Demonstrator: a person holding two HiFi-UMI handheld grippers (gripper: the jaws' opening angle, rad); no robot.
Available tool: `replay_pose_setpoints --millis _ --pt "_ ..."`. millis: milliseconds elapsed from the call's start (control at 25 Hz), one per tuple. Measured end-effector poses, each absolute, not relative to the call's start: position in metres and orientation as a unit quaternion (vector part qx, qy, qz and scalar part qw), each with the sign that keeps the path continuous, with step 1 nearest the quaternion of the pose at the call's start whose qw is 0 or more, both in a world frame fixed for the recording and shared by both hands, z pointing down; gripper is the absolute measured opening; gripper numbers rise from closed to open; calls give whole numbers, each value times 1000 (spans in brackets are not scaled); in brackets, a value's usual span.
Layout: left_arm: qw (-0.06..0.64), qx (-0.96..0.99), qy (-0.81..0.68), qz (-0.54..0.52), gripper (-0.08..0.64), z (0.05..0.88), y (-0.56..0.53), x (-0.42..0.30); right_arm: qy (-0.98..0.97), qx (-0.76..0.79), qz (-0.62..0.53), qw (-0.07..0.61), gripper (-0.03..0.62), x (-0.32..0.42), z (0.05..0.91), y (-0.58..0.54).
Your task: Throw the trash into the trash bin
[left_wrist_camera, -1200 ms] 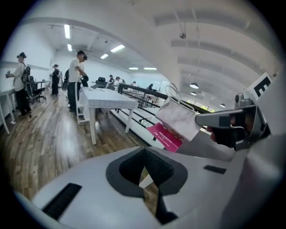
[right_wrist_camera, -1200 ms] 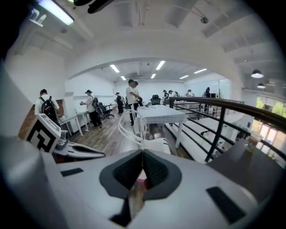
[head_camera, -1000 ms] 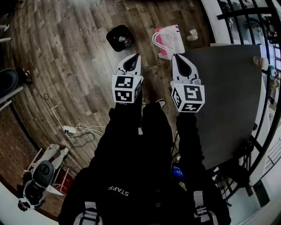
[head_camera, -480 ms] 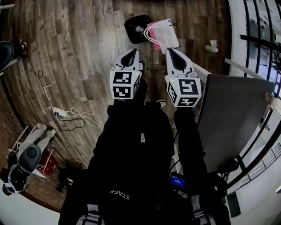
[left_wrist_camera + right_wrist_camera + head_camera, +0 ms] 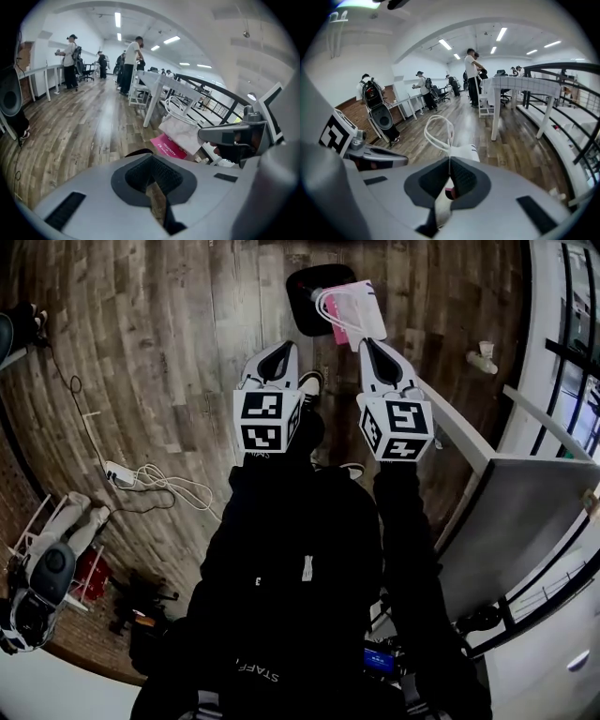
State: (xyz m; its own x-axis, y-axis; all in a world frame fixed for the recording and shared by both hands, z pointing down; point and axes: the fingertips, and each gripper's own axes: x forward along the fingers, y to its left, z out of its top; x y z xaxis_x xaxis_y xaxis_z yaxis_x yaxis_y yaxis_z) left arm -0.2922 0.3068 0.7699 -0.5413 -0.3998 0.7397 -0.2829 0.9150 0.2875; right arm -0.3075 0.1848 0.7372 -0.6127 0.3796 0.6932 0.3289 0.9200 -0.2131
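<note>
A white paper bag (image 5: 352, 310) with a pink side and white cord handles hangs from my right gripper (image 5: 373, 343), which is shut on its top edge. The bag partly covers the black trash bin (image 5: 312, 285) on the wooden floor. In the right gripper view the bag (image 5: 461, 152) and its handles rise just past the closed jaws of the right gripper (image 5: 449, 180). My left gripper (image 5: 278, 351) is beside it, shut and holding nothing. The left gripper view shows the left gripper (image 5: 152, 183), the bag (image 5: 180, 133) and the bin's dark rim (image 5: 138, 152) just ahead.
A white power strip with loose cables (image 5: 141, 479) lies on the floor at left. A grey table (image 5: 530, 512) stands at right, with white desks (image 5: 159, 84) beyond. Equipment on a white stand (image 5: 47, 568) sits at lower left. People stand far down the room (image 5: 471, 77).
Both grippers have come down and forward together with the bag. The bin and bag have shifted toward the top centre of the head view, and the grey table has slid to the lower right.
</note>
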Motion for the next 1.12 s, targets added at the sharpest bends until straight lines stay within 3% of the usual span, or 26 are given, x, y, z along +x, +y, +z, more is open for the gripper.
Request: replay_pose_setpoints --millis 600,1040,1120 --pt "460 179 -867 -74 0 928 325 -296 -876 -193 53 440 18 -316 935 206" --pt "465 173 -865 -73 0 962 331 -296 -868 -191 62 453 22 -324 986 209" --pt "464 175 -865 -72 0 962 332 -297 -866 -193 62 458 68 -324 986 211"
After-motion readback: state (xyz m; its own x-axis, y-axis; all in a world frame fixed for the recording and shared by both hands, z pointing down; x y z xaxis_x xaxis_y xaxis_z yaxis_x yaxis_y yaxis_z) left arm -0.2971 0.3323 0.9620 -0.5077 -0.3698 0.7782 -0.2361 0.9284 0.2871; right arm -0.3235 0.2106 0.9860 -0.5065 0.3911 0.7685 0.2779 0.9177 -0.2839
